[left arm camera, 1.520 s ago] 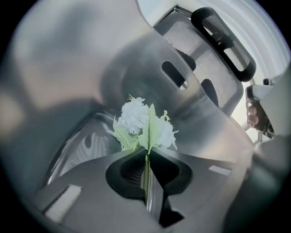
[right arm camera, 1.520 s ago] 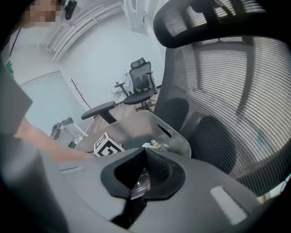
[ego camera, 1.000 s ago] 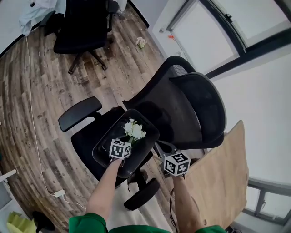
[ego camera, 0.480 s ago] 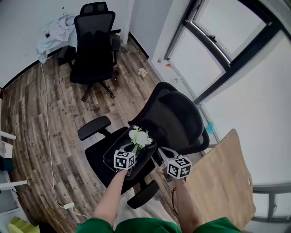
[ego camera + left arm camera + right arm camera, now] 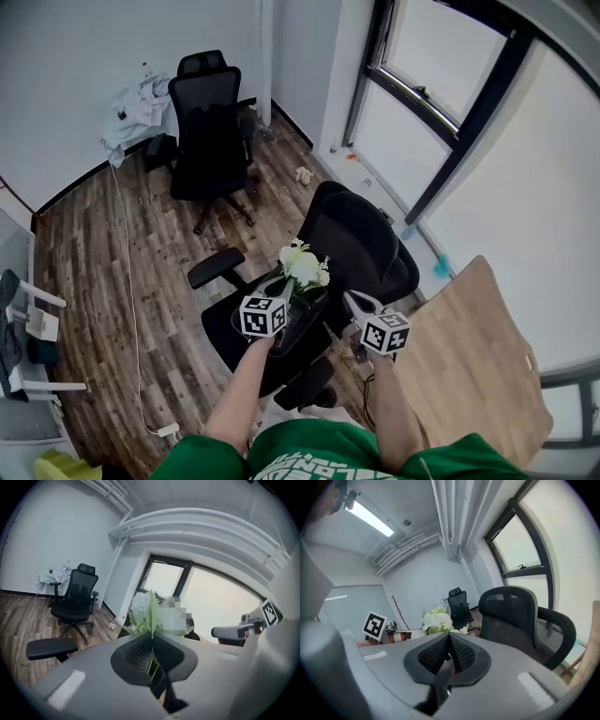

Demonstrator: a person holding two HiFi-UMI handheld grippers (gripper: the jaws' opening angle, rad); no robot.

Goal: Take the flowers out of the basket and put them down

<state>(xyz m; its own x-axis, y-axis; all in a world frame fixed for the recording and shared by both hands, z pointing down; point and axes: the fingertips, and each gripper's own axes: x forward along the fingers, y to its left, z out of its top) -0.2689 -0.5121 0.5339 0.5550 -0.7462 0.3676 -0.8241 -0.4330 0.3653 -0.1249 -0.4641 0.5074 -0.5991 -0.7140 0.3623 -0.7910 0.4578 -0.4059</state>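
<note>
The flowers (image 5: 303,266) stand upright over the seat of the office chair (image 5: 370,234), stems down and white blooms up, just above the basket (image 5: 307,319). The left gripper (image 5: 152,644), its forearm reaching forward toward the chair, is closing narrow on the stems. The right gripper (image 5: 450,645), level beside the chair's backrest, has its jaws together.

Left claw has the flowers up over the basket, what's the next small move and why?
Probably swing the flowers sideways, clear of the basket: the left claw, jaws closing on the stems, holds them lifted right above it.
</note>
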